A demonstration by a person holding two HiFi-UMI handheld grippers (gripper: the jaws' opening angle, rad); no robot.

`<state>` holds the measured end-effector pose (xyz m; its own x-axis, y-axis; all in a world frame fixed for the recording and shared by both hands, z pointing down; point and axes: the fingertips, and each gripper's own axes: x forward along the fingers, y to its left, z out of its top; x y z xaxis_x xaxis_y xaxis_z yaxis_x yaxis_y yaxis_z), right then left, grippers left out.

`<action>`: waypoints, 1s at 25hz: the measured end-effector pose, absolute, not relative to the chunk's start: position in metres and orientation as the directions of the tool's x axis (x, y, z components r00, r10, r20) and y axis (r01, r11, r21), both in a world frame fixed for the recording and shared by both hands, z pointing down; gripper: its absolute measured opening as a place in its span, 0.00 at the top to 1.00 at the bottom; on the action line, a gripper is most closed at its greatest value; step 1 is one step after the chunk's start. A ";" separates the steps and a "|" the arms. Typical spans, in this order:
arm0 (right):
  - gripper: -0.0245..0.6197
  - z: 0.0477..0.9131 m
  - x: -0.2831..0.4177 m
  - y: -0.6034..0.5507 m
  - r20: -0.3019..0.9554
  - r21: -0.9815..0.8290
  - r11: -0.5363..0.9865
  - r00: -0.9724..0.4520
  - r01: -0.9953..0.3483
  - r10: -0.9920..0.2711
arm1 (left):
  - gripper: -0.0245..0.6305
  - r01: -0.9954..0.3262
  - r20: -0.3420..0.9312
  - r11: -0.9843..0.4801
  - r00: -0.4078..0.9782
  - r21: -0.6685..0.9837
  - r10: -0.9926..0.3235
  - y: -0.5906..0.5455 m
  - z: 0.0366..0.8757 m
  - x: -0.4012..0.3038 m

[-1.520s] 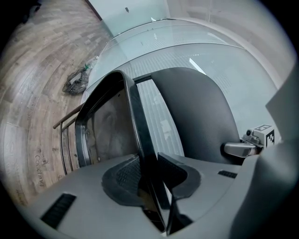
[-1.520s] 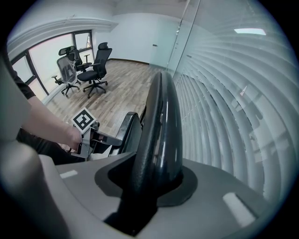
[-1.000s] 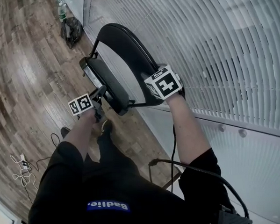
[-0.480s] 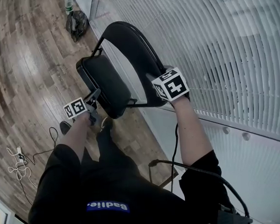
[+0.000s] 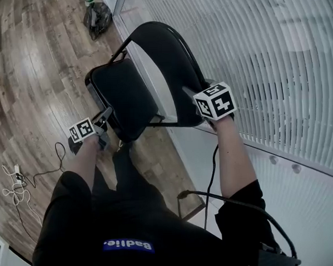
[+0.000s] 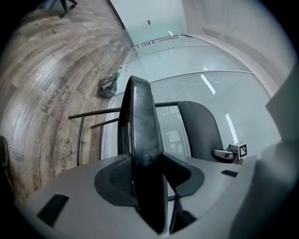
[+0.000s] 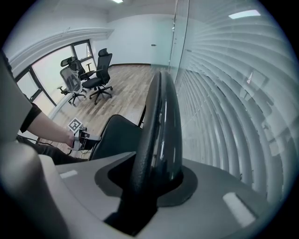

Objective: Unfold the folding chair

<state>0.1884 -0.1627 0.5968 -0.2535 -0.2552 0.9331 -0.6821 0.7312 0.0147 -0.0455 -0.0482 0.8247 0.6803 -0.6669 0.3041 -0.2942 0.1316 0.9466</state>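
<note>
A black folding chair stands by the glass wall, its padded seat [image 5: 123, 98] swung well out from the curved backrest [image 5: 171, 57]. My left gripper [image 5: 103, 123] is at the seat's near edge. In the left gripper view that edge [image 6: 142, 135] runs between the jaws with both pads against it. These jaws have just been opening wider, the seat edge still between them. My right gripper [image 5: 193, 96] is shut on the backrest's top rim [image 7: 159, 126], which fills its jaws. The left gripper [image 7: 83, 135] also shows in the right gripper view, beside the seat [image 7: 119, 133].
A frosted glass wall with blinds [image 5: 274, 68] runs close along the chair's right. A dark bag [image 5: 97, 17] lies on the wooden floor beyond the chair. Loose cables [image 5: 16, 182] lie at the left. Office chairs [image 7: 88, 74] stand far off.
The seat has swung down and away from the backrest. My left gripper went down and to the left with it. The right gripper barely moved on the backrest.
</note>
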 end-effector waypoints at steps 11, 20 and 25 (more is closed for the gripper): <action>0.77 0.607 0.177 -0.164 0.935 -0.037 0.724 -0.280 -0.689 -0.219 | 0.70 -0.267 0.301 0.158 0.667 0.951 -0.682 -0.022 0.859 -0.090; 0.76 0.629 0.177 -0.175 0.929 -0.077 0.719 -0.311 -0.691 -0.200 | 0.68 -0.223 0.295 0.194 0.695 0.955 -0.656 -0.010 0.897 -0.114; 0.76 0.636 0.172 -0.184 0.928 -0.103 0.717 -0.327 -0.689 -0.181 | 0.66 -0.193 0.281 0.205 0.707 0.959 -0.649 -0.006 0.913 -0.130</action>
